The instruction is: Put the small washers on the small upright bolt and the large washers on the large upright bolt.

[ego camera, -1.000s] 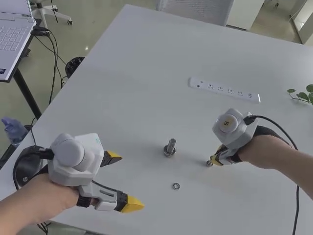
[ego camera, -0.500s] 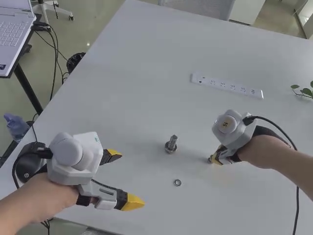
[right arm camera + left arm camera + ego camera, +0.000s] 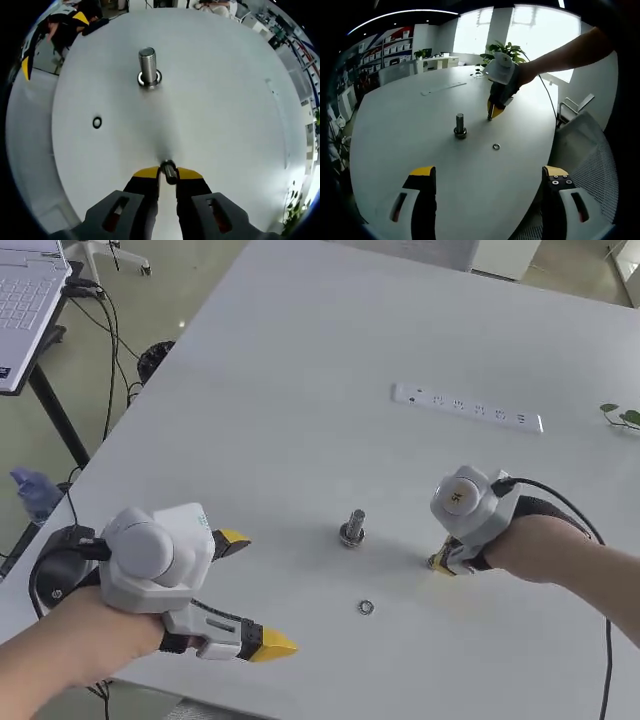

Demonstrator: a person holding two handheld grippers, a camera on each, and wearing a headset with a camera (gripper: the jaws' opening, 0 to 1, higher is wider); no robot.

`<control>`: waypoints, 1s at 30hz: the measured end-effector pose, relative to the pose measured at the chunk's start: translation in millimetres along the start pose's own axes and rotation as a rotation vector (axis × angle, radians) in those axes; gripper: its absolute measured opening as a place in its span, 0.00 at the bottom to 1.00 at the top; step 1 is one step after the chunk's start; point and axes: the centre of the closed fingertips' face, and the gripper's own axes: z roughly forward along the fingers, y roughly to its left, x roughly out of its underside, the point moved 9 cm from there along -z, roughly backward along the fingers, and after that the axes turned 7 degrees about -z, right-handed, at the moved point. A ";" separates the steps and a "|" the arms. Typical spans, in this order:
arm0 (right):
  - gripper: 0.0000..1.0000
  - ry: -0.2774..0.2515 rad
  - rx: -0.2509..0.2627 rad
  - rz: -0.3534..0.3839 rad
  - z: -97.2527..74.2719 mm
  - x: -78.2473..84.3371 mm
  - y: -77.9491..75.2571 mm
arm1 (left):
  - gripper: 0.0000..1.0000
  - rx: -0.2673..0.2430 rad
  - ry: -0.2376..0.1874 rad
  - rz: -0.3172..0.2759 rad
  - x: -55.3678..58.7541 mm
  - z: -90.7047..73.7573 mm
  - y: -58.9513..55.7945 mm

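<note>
The left claw point(image 3: 489, 172) hangs wide open over the near edge of the table point(image 3: 300, 390). Just ahead of it lies a washer point(image 3: 496, 146), then the large bolt point(image 3: 460, 125), upright (well apart from both claws). Beyond, the right claw point(image 3: 168, 176) is clamped on the small bolt point(image 3: 168, 169), down at the tabletop.

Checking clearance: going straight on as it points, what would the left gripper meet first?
Probably the loose washer, about midway ahead of the left gripper; the right gripper lies beyond. Its height above the table is unclear.
</note>
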 end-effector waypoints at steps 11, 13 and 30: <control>0.12 -0.007 -0.006 0.011 1.2 0.3 0.4 | 0.84 0.002 0.006 -0.023 0.7 -1.4 1.1; 0.12 -0.008 -0.007 0.013 1.3 0.5 0.6 | 0.84 0.003 0.005 -0.022 0.5 -1.1 1.3; 0.13 -0.007 -0.008 0.007 0.2 1.0 2.8 | 0.82 0.008 0.012 -0.033 1.6 -1.4 2.3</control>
